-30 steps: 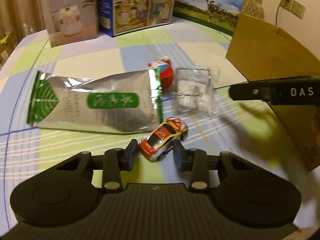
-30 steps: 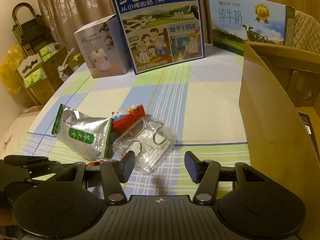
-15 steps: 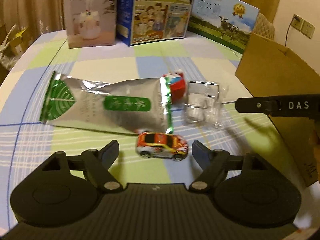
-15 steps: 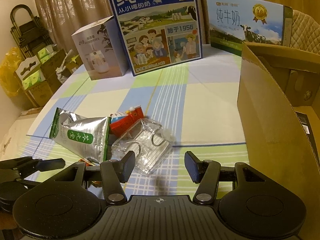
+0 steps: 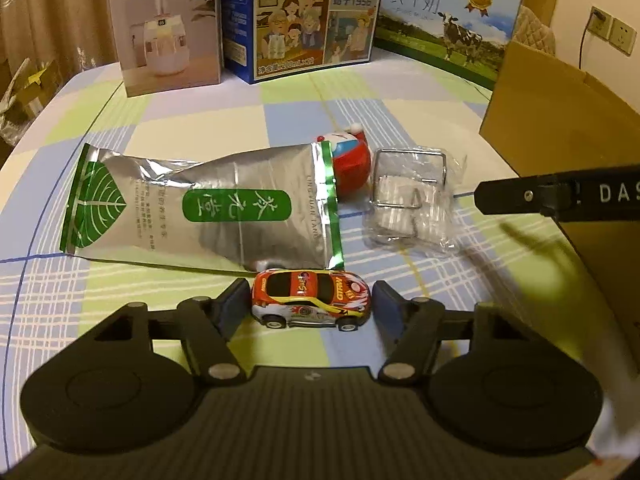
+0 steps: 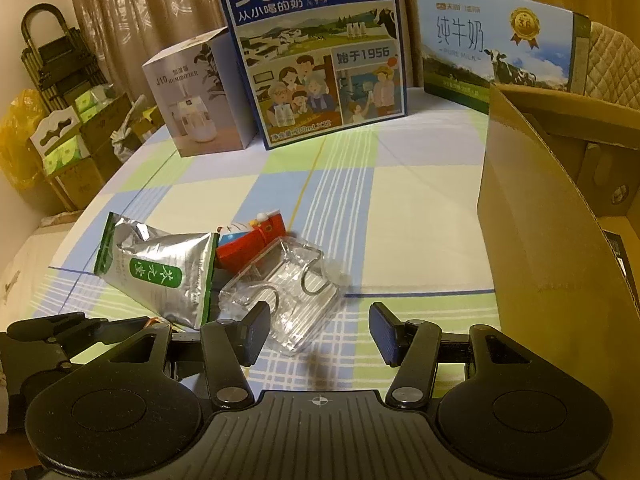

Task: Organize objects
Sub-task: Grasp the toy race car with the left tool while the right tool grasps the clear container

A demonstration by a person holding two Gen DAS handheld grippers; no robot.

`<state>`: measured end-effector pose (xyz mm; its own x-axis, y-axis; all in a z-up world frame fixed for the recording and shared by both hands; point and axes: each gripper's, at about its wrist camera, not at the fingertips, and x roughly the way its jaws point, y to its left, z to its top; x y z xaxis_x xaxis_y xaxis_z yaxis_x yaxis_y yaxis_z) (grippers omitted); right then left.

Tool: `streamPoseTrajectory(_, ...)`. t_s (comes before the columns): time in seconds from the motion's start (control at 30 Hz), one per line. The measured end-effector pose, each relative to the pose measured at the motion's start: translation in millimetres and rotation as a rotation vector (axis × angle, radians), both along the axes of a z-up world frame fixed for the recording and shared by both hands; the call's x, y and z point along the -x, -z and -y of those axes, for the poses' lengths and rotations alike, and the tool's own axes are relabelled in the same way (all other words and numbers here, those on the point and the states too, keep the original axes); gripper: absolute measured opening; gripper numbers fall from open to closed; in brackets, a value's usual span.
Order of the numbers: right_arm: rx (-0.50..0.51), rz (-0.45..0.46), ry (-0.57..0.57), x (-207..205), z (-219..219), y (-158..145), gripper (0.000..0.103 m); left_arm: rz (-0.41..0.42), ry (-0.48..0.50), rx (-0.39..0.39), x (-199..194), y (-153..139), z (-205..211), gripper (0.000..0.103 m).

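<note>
A small red, yellow and white toy car (image 5: pixel 310 300) sits sideways on the checked tablecloth. My left gripper (image 5: pixel 310 308) is shut on it, one pad against each end. Just behind it lies a silver foil bag (image 5: pixel 224 208) with a green label. A red and white toy (image 5: pixel 348 160) pokes out behind the bag. A clear plastic packet (image 6: pixel 288 296) with wire clips inside lies right of them. My right gripper (image 6: pixel 320 332) hovers open over the packet's near edge with nothing between its fingers. One of its fingers (image 5: pixel 540 196) shows in the left wrist view.
An open cardboard box (image 6: pixel 540 240) stands at the right. Along the table's far side stand a humidifier box (image 5: pixel 168 28) and two milk cartons (image 5: pixel 312 20) (image 5: pixel 448 24). Shelves and bags crowd the floor beyond the left edge (image 6: pixel 60 140).
The left gripper held the car across its width, let it go onto the cloth turned sideways, and has now closed on it end to end. The right gripper has barely moved.
</note>
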<state>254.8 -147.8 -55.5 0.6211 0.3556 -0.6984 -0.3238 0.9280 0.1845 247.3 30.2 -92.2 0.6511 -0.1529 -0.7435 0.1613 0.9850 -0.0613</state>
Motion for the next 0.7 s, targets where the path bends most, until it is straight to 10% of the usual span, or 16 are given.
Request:
streamPoseTrajectory(0.27,0.032,0.038,-0.086,0,-14,1,0.054,0.034,-0.03,0.048,9,-18,-12,0.062)
streamPoseTrajectory(0.4,0.057,0.081,-0.111,-2,-23,4,0.079,0.051,-0.055,0.06,12,-25,-21,0.062)
streamPoseTrajectory(0.7,0.112,0.113,-0.179,-14,-46,19,0.084,0.043,-0.116,0.067,11,-26,-40,0.062)
